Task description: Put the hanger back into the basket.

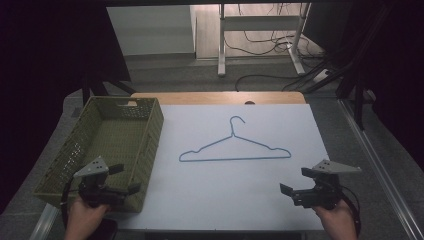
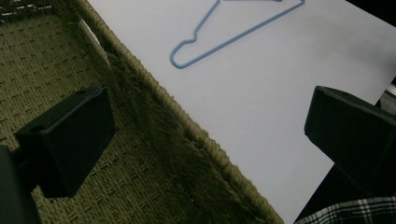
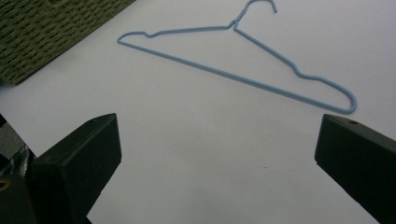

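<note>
**Both tools open, hanger lying untouched mid-tabletop**

I hold one tool in each hand at the near edge of the tabletop [image 1: 300,210], which is covered by a white sheet with a strip of bare wood showing at its far edge.

My left tool [image 1: 127,179] hovers above the near right corner of the olive-green woven rectangular basket [image 1: 55,175]. Its two black jaws stand wide apart with nothing between them. In the left gripper view the left tool [image 2: 205,121] straddles the basket's [image 2: 154,88] right-hand rim: one jaw is over the woven inside, the other over the white sheet.

My right tool [image 1: 295,181] sits near the front right corner of the tabletop, pointing left across the sheet. Its jaws are also spread wide and empty; in the right gripper view the right tool [image 3: 217,140] has only bare white sheet between its jaws.

The thin light-blue wire clothes hanger [image 1: 235,159] lies flat in the middle of the white sheet, hook pointing away from me, its long straight bar nearest me. It is to the right of the basket, not touching it, and well apart from both tools. The left gripper view catches one end of the hanger [image 2: 224,39] beyond the basket rim; the right gripper view shows the hanger [image 3: 243,77] lying ahead of the jaws, with a corner of the basket [image 3: 42,32] at upper left.
</note>
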